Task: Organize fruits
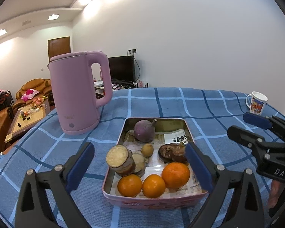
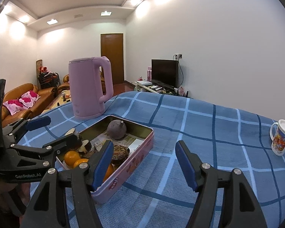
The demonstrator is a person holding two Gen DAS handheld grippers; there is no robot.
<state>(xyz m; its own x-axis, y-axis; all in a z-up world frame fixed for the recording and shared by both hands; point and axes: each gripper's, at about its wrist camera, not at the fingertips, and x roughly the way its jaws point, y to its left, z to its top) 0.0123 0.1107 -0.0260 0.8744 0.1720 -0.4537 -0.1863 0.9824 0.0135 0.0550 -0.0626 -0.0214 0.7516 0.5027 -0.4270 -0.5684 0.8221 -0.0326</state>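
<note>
A pink tin tray (image 1: 112, 172) sits on the blue checked tablecloth and holds three oranges (image 1: 175, 174), a purple round fruit (image 1: 144, 131), cut sweet potato pieces (image 1: 121, 160), a small yellow fruit (image 1: 147, 150) and a dark dried fruit (image 1: 172, 151). My left gripper (image 1: 139, 163) is open and empty, hovering over the tray's near end. My right gripper (image 2: 144, 163) is open and empty, just right of the tray (image 2: 140, 148); it also shows in the left wrist view (image 1: 247, 127). The purple fruit (image 2: 116, 129) and oranges (image 2: 72, 157) show in the right wrist view.
A pink electric kettle (image 1: 79, 93) stands behind the tray on the left. A white printed mug (image 1: 256, 102) stands at the table's far right. The table edge drops off to the left, with sofas and a coffee table beyond.
</note>
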